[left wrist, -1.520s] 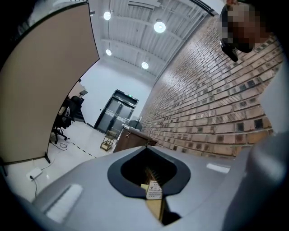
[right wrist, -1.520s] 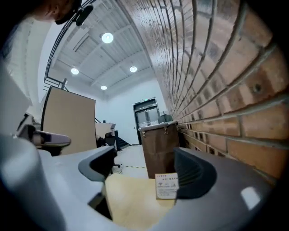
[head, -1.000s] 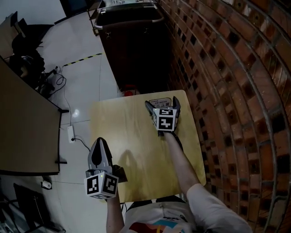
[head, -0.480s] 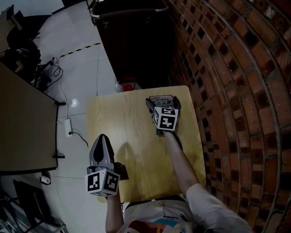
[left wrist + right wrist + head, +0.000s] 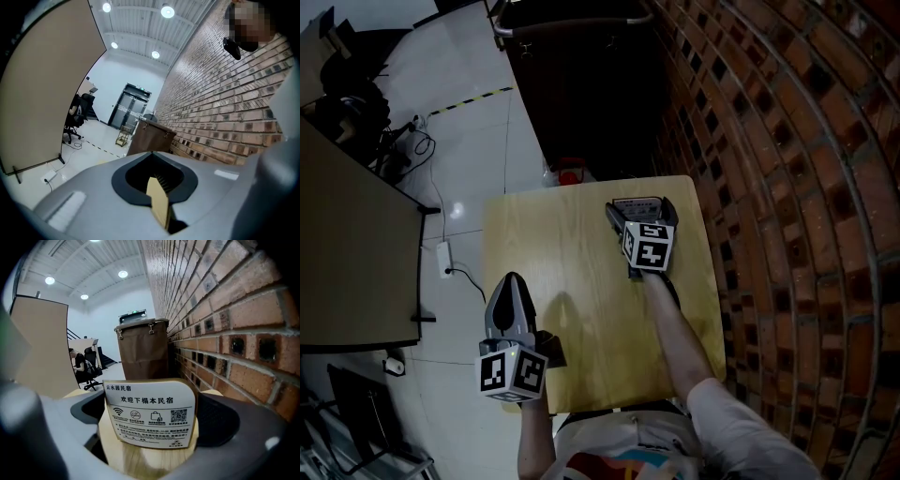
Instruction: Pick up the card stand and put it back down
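Head view: a small wooden table (image 5: 572,244) stands beside a brick wall (image 5: 769,187).
Left gripper (image 5: 511,281): at 7 o'clock of the table, over its near left edge. Its jaws are pressed together, and nothing is in them.
Right gripper (image 5: 639,206): at 1 o'clock of the table. Its jaws are wide, with one pad on each side of the card stand, and they hold it.
Card stand (image 5: 150,413): upright between the right jaws, by the table's far edge. The white printed card faces the gripper, with wood behind it. I cannot tell if its foot touches the table.
Brown cabinet (image 5: 572,94): past the table at 12 o'clock, along the wall.
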A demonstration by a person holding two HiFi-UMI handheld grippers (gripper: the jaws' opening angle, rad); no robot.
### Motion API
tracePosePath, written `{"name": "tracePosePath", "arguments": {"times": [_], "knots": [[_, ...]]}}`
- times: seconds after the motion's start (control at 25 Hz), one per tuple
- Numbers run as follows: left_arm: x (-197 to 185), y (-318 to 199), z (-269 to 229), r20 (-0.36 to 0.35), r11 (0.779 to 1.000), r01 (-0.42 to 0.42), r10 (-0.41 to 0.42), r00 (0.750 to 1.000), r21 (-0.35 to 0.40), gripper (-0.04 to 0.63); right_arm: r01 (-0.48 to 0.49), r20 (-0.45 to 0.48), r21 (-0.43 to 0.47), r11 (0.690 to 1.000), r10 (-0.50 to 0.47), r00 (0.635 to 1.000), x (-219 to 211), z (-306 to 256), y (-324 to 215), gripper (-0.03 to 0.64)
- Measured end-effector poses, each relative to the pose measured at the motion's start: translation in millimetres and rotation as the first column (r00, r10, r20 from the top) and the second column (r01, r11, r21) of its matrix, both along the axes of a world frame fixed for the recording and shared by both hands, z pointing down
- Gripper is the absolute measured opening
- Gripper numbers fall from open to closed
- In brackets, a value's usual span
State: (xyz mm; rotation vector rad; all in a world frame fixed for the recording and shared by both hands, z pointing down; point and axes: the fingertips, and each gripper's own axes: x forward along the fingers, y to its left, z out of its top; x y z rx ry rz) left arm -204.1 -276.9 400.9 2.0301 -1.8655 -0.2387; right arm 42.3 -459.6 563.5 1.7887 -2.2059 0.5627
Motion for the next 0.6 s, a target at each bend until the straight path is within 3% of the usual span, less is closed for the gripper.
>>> {"name": "tracePosePath", "arguments": {"times": [0.12,0.4,0.6], "knots": [[2,4,-9,0.001,1.0,0.0,0.0,1.0,0.015,0.005,-0.001,-0.013,0.057,0.998,0.001,1.0,1,-25,13,0.545],[21,16,-34,-0.003,0.996,-0.035,0.035,0.999,0.08,0.005,0.033,0.011,0.246,0.969,-0.037,0.999,1,-115,66,0.545],[35,33,-58,-0.002,0.989,-0.066,0.067,0.998,0.13,0.005,0.083,0.036,0.311,0.947,-0.099,0.994,1,-158,117,0.545]]}}
